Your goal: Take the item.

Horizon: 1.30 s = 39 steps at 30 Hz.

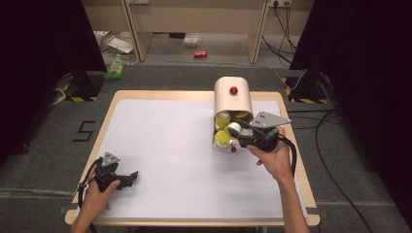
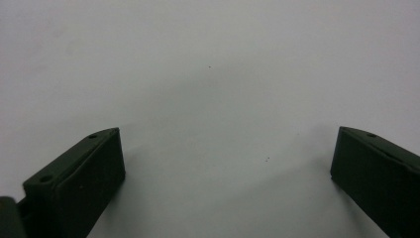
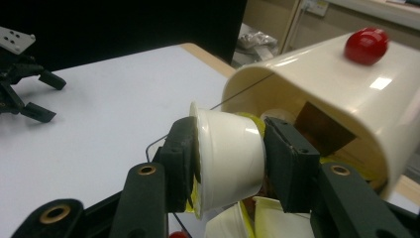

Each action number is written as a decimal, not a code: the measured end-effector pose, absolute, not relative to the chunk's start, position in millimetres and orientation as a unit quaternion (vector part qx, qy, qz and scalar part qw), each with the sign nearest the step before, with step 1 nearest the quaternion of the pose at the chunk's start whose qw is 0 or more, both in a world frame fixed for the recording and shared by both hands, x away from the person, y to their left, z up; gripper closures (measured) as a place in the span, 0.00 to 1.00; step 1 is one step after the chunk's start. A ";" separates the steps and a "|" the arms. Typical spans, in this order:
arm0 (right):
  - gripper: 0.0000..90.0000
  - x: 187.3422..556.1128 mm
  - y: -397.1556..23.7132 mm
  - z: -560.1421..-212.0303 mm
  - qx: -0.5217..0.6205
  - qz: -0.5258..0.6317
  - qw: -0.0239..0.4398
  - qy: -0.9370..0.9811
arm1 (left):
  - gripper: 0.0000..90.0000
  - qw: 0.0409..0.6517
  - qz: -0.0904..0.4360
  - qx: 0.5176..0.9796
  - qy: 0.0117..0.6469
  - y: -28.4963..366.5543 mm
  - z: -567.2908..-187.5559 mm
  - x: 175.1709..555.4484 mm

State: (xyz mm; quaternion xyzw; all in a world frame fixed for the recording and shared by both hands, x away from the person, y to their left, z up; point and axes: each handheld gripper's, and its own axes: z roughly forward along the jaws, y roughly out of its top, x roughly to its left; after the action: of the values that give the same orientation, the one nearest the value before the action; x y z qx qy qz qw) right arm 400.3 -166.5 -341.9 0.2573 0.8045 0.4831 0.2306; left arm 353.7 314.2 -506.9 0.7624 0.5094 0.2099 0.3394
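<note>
A cream bin (image 1: 233,99) with a red knob (image 1: 233,90) lies on its side at the back right of the white table top (image 1: 160,141), its mouth facing the person. White cups and yellow pieces (image 1: 222,138) sit in the mouth. My right gripper (image 1: 241,132) is at that mouth, shut on a white cup (image 1: 234,127). In the right gripper view the cup (image 3: 233,148) lies sideways between the pads (image 3: 181,153), rim to the left, with the bin (image 3: 317,89) behind it. My left gripper (image 1: 130,176) rests near the front left, its jaws wide apart over bare table (image 2: 218,74).
The wooden table edge (image 1: 301,160) runs close to the right of the bin. Cables (image 1: 330,160) trail on the floor at the right. A red can (image 1: 200,54) and litter lie on the floor beyond the table. Dark curtains stand at both sides.
</note>
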 end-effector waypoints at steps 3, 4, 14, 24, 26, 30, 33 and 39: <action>0.63 394.4 -172.7 -334.3 0.257 0.486 0.238 0.801 | 0.00 0.339 0.210 0.762 0.509 314.2 -506.9 353.7; 0.63 392.3 -175.3 -332.4 0.258 0.488 0.240 0.799 | 0.00 0.339 0.210 0.762 0.509 314.1 -506.9 353.7; 0.63 375.0 -214.3 -326.7 0.278 0.485 0.267 0.785 | 0.00 0.339 0.210 0.762 0.509 314.1 -506.8 353.7; 0.63 363.5 -252.8 -341.3 0.316 0.467 0.281 0.777 | 0.00 0.339 0.210 0.762 0.509 314.1 -506.9 353.7; 0.63 362.4 -259.5 -347.3 0.323 0.461 0.281 0.777 | 0.00 0.339 0.210 0.762 0.509 314.1 -506.9 353.7; 0.63 363.6 -268.3 -358.3 0.336 0.450 0.281 0.778 | 0.00 0.339 0.210 0.762 0.509 314.1 -506.9 353.7; 0.63 365.7 -272.9 -367.8 0.347 0.444 0.282 0.777 | 0.00 0.339 0.210 0.762 0.509 314.1 -506.9 353.7; 0.63 372.5 -280.6 -388.8 0.364 0.424 0.280 0.780 | 0.00 0.340 0.210 0.763 0.509 314.3 -506.9 353.8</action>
State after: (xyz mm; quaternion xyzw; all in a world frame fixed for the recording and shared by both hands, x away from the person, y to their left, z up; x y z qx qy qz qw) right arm 372.5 -280.6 -388.8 0.3645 0.7804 0.4237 0.2805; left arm 353.8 314.3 -506.9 0.7626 0.5089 0.2099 0.3396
